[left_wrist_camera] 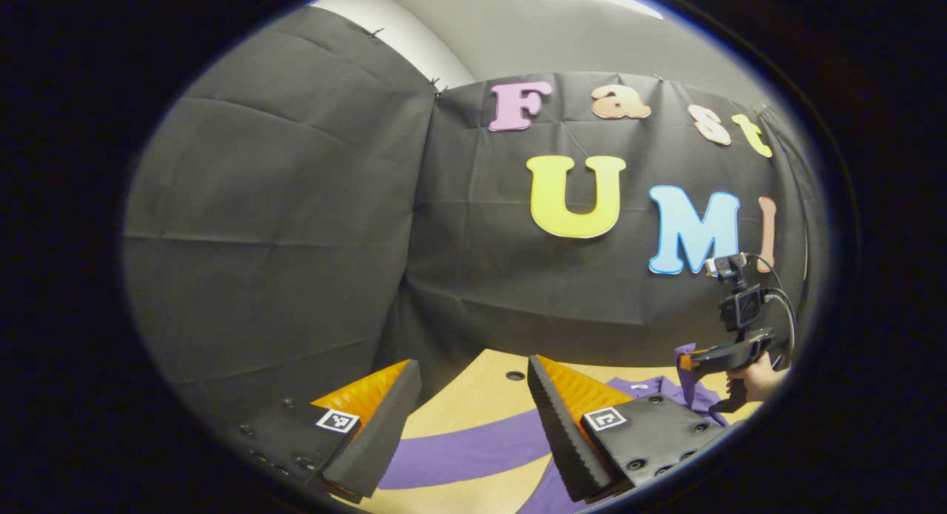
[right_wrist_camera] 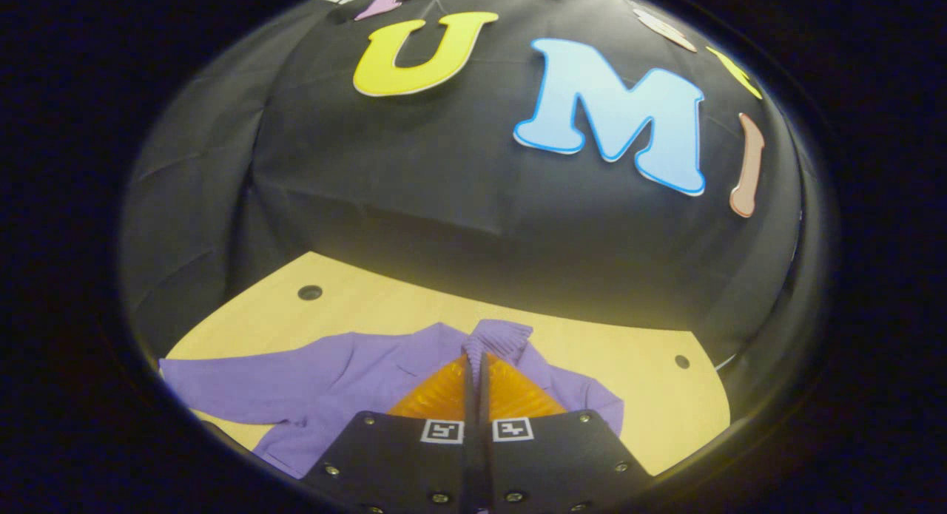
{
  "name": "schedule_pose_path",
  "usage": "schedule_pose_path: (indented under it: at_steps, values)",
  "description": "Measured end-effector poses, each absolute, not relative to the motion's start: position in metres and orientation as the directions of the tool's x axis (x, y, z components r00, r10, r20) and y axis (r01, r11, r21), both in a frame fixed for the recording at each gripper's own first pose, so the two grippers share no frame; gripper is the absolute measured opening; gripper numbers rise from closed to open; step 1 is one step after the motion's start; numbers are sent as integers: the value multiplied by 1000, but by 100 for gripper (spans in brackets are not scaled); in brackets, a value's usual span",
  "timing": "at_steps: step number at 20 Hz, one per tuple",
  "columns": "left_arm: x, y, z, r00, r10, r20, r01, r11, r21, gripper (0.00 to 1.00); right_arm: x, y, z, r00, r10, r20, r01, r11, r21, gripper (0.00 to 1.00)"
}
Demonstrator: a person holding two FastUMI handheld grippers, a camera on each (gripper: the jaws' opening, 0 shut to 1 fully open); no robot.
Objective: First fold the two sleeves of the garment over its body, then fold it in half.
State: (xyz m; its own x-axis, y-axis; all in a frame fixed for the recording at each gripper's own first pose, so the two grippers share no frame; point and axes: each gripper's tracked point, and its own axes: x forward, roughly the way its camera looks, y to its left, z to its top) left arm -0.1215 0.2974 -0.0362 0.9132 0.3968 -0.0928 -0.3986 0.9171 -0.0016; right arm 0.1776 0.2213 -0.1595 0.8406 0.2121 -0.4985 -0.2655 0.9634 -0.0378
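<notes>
Garment [right_wrist_camera: 348, 377] first: we see it purple and spread on the table [right_wrist_camera: 651, 381], one sleeve [right_wrist_camera: 222, 384] stretched flat toward the left edge in the right gripper view. Our right gripper [right_wrist_camera: 476, 366] has its two fingers pressed together, and a ribbed cuff [right_wrist_camera: 499, 336] of purple cloth rises from between the tips, so it is clenched on the garment's other sleeve end, lifted off the wood. Over in the left gripper view we catch that same gripper farther off at the right [left_wrist_camera: 692, 360], a hand [left_wrist_camera: 755, 384] holding it, with a tuft of purple pinched at its nose (small, but plain enough). Our left gripper [left_wrist_camera: 473, 381] is released, its fingers well apart and nothing between them; it hangs above the table, and beneath the gap a purple sleeve [left_wrist_camera: 466, 451] runs across the pale wood. A dark round hole [left_wrist_camera: 515, 376] sits in the table just beyond the fingertips. Behind everything hangs the black cloth wall [left_wrist_camera: 296, 240].
</notes>
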Motion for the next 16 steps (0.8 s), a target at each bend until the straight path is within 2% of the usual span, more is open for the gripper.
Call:
schedule_pose_path:
  at_steps: [8, 12, 16]
  values:
    - [-150, 321, -39, 861, 498, -104, -498, 867, 25, 92, 168, 288, -232, 743, 279, -608, -378, 925, -37, 0]
    - [-166, 324, -40, 844, 524, -113, -522, 852, 44, 92, 161, 305, -253, 715, 290, -636, -403, 914, -36, 0]
    - [-170, 324, -38, 838, 534, -114, -533, 845, 41, 92, 153, 313, -266, 676, 310, -669, -422, 907, -6, 5]
